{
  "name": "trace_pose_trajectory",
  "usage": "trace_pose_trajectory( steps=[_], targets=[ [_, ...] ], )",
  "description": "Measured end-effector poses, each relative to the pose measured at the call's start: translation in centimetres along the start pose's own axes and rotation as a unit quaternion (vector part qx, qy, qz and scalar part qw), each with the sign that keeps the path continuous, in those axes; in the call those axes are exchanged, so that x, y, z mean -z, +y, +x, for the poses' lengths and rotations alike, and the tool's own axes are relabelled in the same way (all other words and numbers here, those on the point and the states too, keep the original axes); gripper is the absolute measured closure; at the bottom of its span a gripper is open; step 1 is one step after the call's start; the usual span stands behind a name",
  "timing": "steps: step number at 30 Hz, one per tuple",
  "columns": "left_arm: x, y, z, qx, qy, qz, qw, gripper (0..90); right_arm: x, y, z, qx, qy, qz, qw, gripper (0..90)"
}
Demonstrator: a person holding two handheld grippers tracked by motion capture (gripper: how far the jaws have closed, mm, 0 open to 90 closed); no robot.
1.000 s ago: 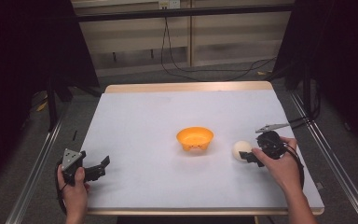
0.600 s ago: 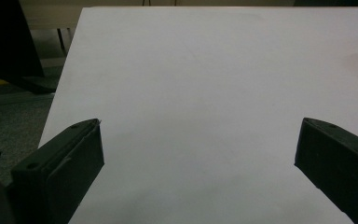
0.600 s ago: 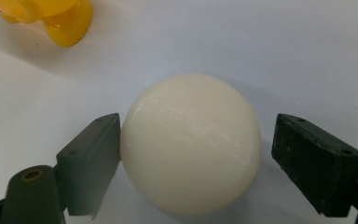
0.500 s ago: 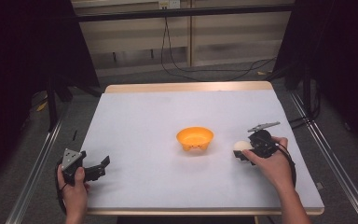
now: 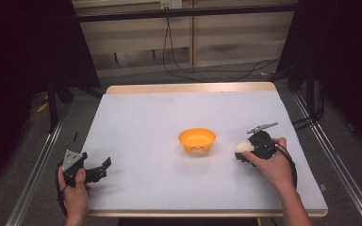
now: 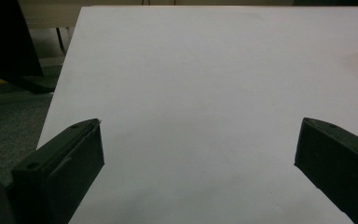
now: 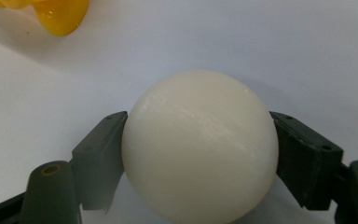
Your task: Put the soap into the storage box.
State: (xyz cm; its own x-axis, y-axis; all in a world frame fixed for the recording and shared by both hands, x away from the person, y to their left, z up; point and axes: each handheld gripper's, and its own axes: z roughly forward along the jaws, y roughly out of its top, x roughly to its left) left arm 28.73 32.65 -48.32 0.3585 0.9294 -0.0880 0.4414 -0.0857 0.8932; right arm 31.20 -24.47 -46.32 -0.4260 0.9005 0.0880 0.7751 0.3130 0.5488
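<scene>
1. left gripper [image 5: 104, 165] at the table's [image 5: 169, 117] near left corner, jaws wide, nothing between them
2. orange bowl [image 5: 197, 139] mid-table
3. right gripper [image 5: 241, 153], jaws just closed, clamps the white ball [image 5: 243, 147] just right of the bowl

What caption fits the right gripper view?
Right gripper squeezes a white ball near the orange bowl.

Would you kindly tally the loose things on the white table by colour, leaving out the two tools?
Orange: 1, the bowl
Cream-white: 1, the ball, clamped in the right tool
Total: 2
</scene>
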Motion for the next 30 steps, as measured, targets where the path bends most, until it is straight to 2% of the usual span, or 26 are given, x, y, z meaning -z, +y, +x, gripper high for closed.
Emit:
trace_pose_trajectory(
  steps=[3, 12, 16, 19, 23, 30],
  targets=[
    [0.0, 0.0, 0.0, 0.000, 0.000, 0.000, 1.0000, 1.1, 0.0, 0.4, 0.1, 0.013, -0.002, 0.016, 0.9998, 23.8],
    [0.0, 0.0, 0.0, -0.003, 0.000, 0.001, 1.0000, 1.1, 0.5, 0.6, -0.2, 0.033, -0.008, 0.030, 0.9990, 23.9],
    [0.0, 0.0, 0.0, -0.004, -0.001, 0.002, 1.0000, 1.1, 0.8, 0.6, -0.4, 0.031, -0.003, 0.028, 0.9991, 24.0],
    [0.0, 0.0, 0.0, -0.003, 0.000, 0.002, 1.0000, 1.1, 1.1, 0.8, -0.6, 0.042, 0.001, 0.032, 0.9986, 23.9],
    [0.0, 0.0, 0.0, -0.004, -0.001, 0.002, 1.0000, 1.1, 1.4, 1.2, -0.6, 0.039, 0.005, 0.028, 0.9988, 23.9],
    [0.0, 0.0, 0.0, -0.004, -0.002, 0.003, 1.0000, 1.1, 2.1, 2.2, -0.5, 0.054, 0.007, 0.027, 0.9982, 24.0]
  ],
)
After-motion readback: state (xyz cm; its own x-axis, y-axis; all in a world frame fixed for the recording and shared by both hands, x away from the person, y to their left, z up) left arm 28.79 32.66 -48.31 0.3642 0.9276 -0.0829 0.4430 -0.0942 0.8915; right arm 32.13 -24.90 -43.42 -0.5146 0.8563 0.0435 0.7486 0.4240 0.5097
